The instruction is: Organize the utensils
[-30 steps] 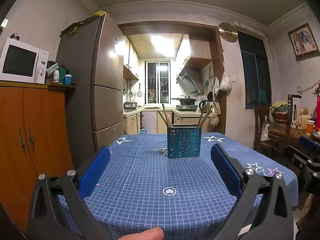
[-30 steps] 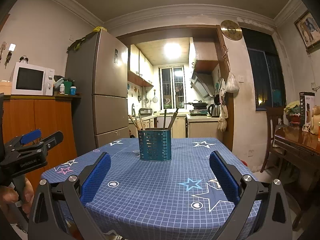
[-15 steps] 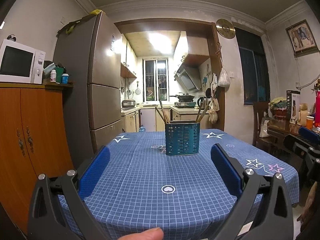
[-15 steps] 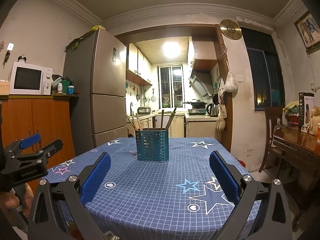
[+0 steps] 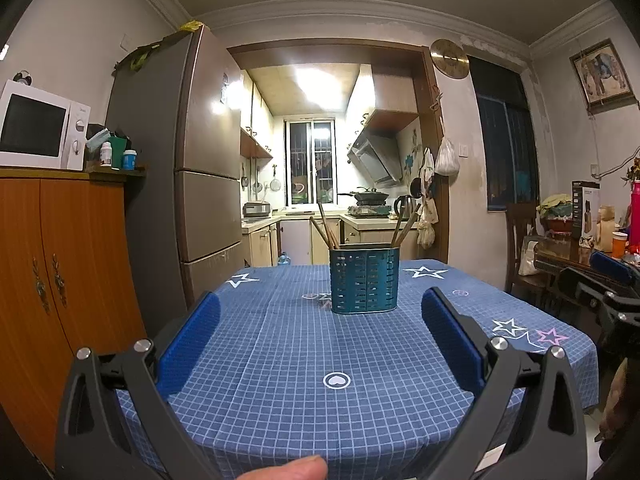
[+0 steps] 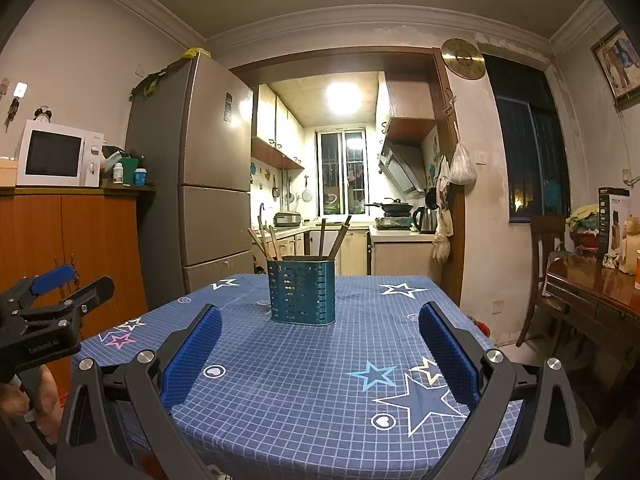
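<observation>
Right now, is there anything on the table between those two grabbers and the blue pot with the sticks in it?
Nothing visible. Only bare tablecloth lies between the open left gripper, the open right gripper and the utensil holder, which stands alone near the table's middle.

The left gripper [image 5: 320,340] has two black plastic arms with silver screws and blue ribbed pads [image 5: 188,346]. The right gripper [image 6: 320,344] looks the same. White letters mark the left gripper's black body, seen from the right wrist.
</observation>
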Motion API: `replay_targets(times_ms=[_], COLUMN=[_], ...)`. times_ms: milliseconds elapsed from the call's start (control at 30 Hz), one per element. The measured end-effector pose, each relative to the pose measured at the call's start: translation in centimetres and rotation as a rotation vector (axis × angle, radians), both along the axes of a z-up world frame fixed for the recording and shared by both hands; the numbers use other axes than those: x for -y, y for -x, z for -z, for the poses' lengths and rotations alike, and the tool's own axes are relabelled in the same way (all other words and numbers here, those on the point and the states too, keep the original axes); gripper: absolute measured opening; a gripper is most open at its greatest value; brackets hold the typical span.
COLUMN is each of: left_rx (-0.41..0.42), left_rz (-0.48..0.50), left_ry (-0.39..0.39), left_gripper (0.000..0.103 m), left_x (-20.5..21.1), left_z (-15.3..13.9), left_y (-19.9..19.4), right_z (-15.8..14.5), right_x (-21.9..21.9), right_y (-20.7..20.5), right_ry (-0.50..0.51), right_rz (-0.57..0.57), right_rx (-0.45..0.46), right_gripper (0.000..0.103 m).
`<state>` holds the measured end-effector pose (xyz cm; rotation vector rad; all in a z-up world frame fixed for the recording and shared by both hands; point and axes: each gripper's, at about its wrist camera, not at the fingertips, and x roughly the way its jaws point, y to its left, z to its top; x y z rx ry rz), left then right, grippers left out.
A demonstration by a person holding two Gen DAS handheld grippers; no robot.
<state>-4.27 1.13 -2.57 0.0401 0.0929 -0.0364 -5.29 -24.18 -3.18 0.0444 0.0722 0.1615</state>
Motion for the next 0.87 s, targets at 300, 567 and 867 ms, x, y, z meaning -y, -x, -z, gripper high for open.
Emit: replay_targets(times_ms=[300,567,867], left_rx=[-0.01,-0.017,-0.029], left_rz=[0.001,-0.006,-0.03], left_ry=[-0.001,0.018,0.025], left_gripper=[0.097,0.097,0.097], left_x=[0.3,-0.2,-0.6], left_z=[0.0,-0.1,-0.2], left_y=[-0.4,-0.7,-1.1], right_z=[-0.1,-0.1,-0.3], right_x=[0.1,0.2,0.4], right_y=[-0.1,-0.1,-0.2], right_ry=[-0.001,0.001,0.004], right_rz=[-0.002,0.0,0.005], right_rx=[0.002,0.005,0.004], right_gripper=[0.098,0.098,0.098])
